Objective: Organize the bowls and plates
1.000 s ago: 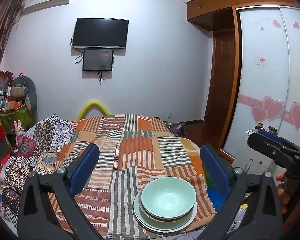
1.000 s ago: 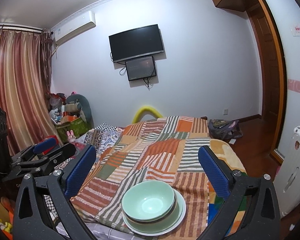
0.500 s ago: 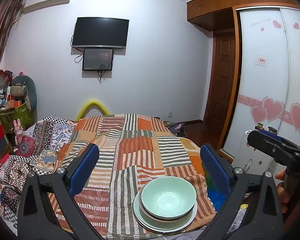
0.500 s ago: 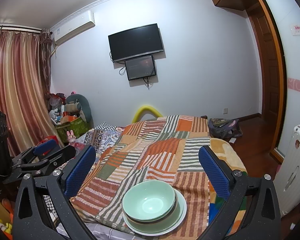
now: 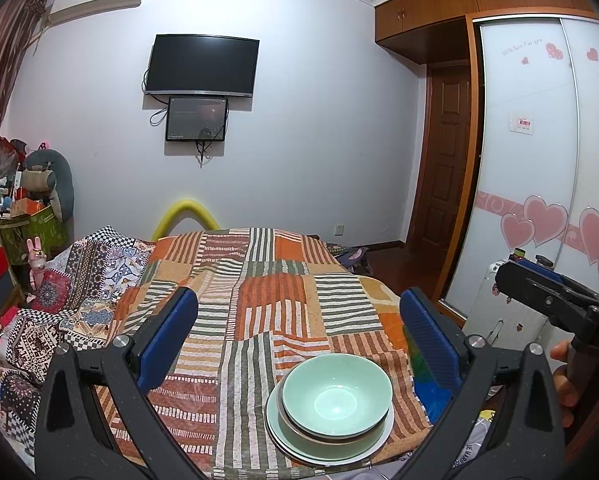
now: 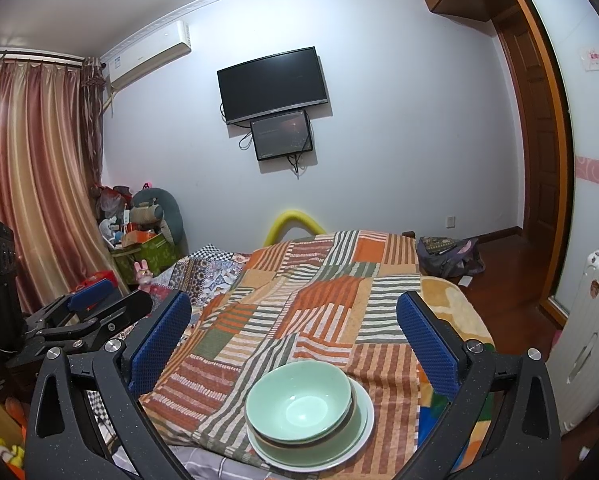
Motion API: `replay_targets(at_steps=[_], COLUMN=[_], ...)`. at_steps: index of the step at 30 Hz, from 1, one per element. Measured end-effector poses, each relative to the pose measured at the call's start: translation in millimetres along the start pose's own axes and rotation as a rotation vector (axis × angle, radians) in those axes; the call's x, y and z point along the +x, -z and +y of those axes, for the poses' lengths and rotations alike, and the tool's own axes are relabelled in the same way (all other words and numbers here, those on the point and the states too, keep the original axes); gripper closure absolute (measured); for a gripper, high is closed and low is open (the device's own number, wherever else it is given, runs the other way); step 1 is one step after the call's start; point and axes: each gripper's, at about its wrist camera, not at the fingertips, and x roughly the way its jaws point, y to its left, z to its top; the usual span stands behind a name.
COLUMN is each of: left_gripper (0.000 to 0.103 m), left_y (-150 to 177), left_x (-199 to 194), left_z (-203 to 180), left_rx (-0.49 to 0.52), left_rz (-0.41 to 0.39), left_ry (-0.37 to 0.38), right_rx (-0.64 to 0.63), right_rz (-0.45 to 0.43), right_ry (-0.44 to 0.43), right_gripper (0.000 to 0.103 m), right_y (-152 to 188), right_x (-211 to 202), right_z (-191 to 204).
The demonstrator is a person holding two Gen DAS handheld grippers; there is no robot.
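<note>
A pale green bowl [image 5: 336, 394] sits nested in a stack of bowls and plates [image 5: 327, 446] near the front edge of a striped patchwork bedspread [image 5: 267, 300]. My left gripper [image 5: 297, 332] hovers open above and behind the stack, which lies low between its blue pads. In the right wrist view the same bowl [image 6: 299, 402] and the stack's plates [image 6: 339, 454] appear low in the middle, with my right gripper [image 6: 293, 334] open and empty over them. Each gripper shows at the edge of the other's view.
The bed fills the middle, with patterned quilts [image 5: 59, 300] heaped on its left. Boxes, toys and a curtain [image 6: 27, 200] crowd the left side. A wardrobe with heart stickers [image 5: 539, 200] and a white suitcase [image 6: 591, 336] stand on the right. A bag [image 6: 447, 258] lies on the floor.
Both grippers have barely shifted; the views are almost the same. The stack has not moved and the jaws stay open.
</note>
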Motion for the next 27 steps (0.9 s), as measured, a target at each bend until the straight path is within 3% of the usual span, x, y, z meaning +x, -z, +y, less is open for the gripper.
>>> replay_targets(at_steps=[27], left_gripper=[0.0], left_y=[0.4], left_x=[4.3], left_z=[-1.6], left_rx=[-0.006], left_rz=[0.011], left_ry=[0.026], right_rx=[-0.003], right_rz=[0.0], right_ry=[-0.005], right_gripper=[0.001], right_y=[-0.9], right_x=[-0.1], right_z=[3.4])
